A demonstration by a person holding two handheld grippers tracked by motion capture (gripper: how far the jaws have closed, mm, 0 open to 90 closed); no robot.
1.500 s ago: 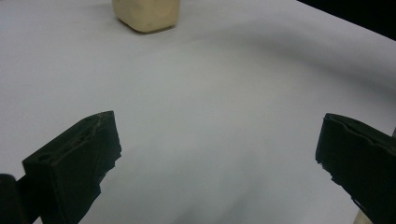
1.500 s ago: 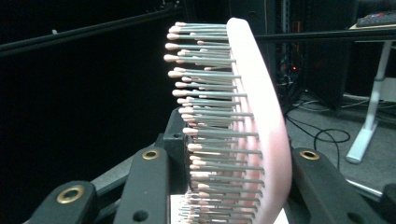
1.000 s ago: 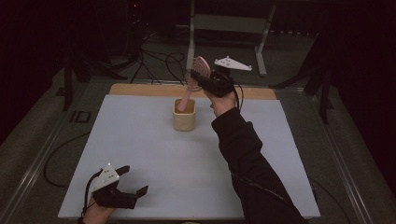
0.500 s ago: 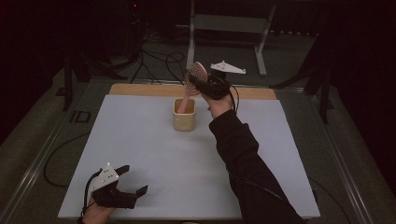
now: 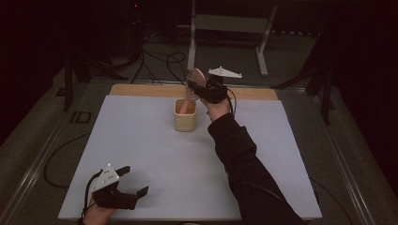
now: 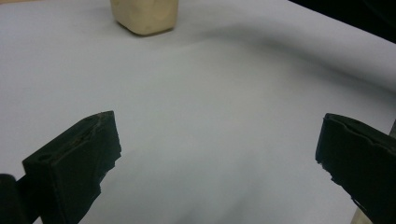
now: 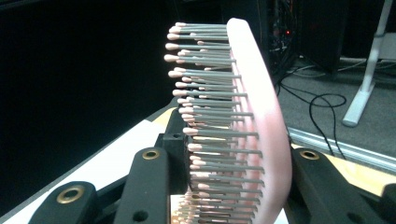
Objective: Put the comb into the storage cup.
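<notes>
One pink hairbrush (image 5: 192, 86) clamped in right gripper (image 5: 202, 89) over one cup (image 5: 186, 121); left gripper (image 5: 129, 185) fingers spread.

Wearing a long black sleeve (image 5: 248, 173), creased and bunching along the right forearm. Carrying a black right gripper (image 5: 210, 89) topped with a pale grey three-cornered plate (image 5: 225, 72) and trailing a thin dark cable (image 5: 232, 104). Showing, in the right gripper view, matte black jaw arms studded with brass-ringed screw holes (image 7: 151, 154). Carrying a black left gripper (image 5: 133, 180) bearing its own pale grey plate (image 5: 104, 177) dotted with small fasteners. Showing, in the left gripper view, two blocky black jaw tips with rough, chipped-looking inner faces (image 6: 103, 140)
</notes>
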